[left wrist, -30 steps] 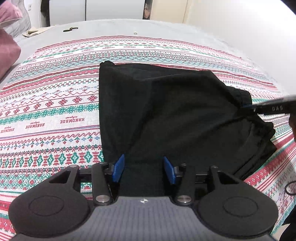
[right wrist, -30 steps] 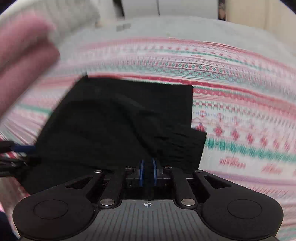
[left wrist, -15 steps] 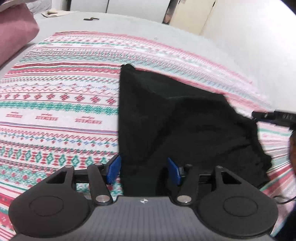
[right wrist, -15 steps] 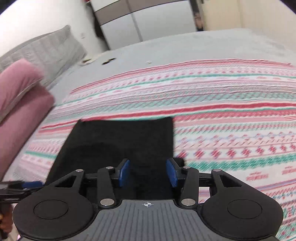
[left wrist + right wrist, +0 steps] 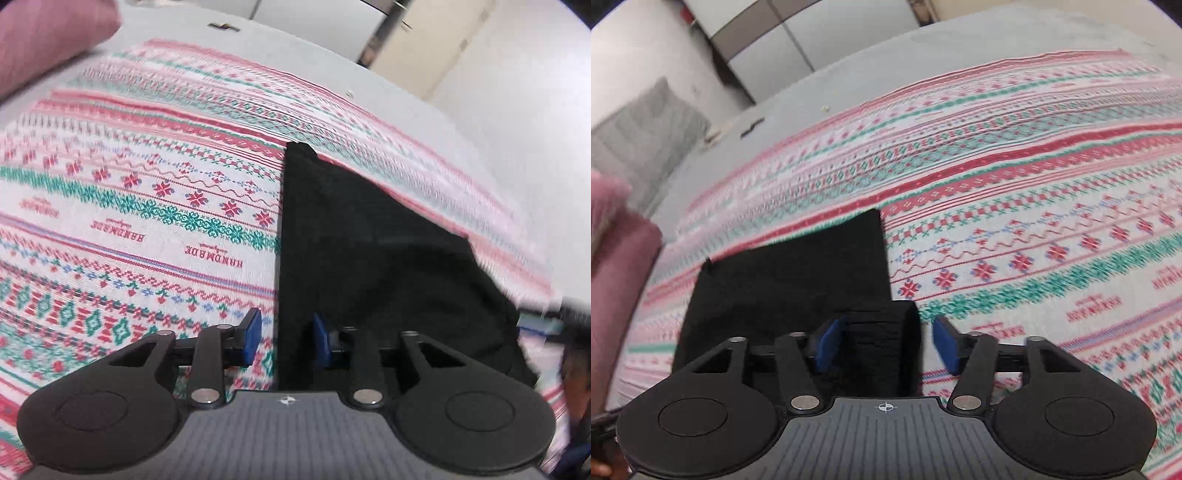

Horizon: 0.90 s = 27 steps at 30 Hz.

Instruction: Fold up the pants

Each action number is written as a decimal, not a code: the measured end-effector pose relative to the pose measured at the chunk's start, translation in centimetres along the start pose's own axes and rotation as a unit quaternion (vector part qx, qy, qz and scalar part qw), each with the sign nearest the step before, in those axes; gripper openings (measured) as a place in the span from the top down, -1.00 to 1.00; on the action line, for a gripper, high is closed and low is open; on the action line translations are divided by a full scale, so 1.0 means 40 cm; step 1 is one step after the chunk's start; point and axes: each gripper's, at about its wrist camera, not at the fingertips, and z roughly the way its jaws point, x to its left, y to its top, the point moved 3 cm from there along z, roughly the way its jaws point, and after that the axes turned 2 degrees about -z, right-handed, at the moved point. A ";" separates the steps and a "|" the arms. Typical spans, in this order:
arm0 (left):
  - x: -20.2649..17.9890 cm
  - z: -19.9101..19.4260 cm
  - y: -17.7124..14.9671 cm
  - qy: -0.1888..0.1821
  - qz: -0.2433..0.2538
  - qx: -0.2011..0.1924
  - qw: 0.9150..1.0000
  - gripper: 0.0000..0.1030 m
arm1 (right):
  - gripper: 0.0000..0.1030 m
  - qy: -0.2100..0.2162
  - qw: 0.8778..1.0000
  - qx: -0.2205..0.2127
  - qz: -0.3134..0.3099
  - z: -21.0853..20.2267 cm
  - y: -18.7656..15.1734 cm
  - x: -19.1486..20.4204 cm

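A bed (image 5: 461, 122) in grey sheeting fills both views, and most of it is covered by a knitted-pattern blanket (image 5: 147, 206) in red, green and white, presumably spread to give a flat, clean surface for folding. At the head of the bed a pink pillow (image 5: 48, 40) and a grey pillow (image 5: 639, 140) are seen, well apart from the work.

The pants (image 5: 369, 258), black, are laid on the blanket near the camera side, already folded into a compact block with one long straight edge and a neat far corner. In the right wrist view a narrower ribbed band, probably the waistband or a cuff, is seen sticking out of the block towards the camera; it is judged to be the part not yet squared away.

The left gripper (image 5: 284, 338) is held low over the near straight edge of the pants, its blue pads spread, with the cloth edge passing between them and nothing pinched. The right gripper (image 5: 886, 343) is likewise spread wide, its pads standing either side of the ribbed band without pressing it. Both tools seem placed at the near edge so that the stack can be released or tidied; the fold is judged nearly complete.
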 end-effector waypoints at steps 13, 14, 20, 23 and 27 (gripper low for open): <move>-0.008 0.082 0.036 -0.042 -0.036 -0.012 0.998 -0.34 | -0.54 0.099 0.994 0.032 0.030 0.082 -0.027 0.003; -0.008 0.094 0.041 -0.044 -0.040 -0.012 0.998 -0.33 | -0.54 0.103 0.994 0.024 0.027 0.088 -0.030 0.006; -0.015 0.101 0.058 -0.023 -0.044 -0.015 0.999 0.34 | 0.09 0.078 0.997 -0.013 -0.022 0.104 -0.042 0.040; -0.024 0.095 0.063 -0.019 -0.037 -0.023 0.999 0.38 | 0.43 0.087 0.996 -0.009 0.005 0.099 -0.036 0.026; -0.039 0.084 0.070 -0.011 -0.027 -0.035 0.999 0.40 | 0.57 0.080 0.997 -0.015 0.002 0.089 -0.037 0.037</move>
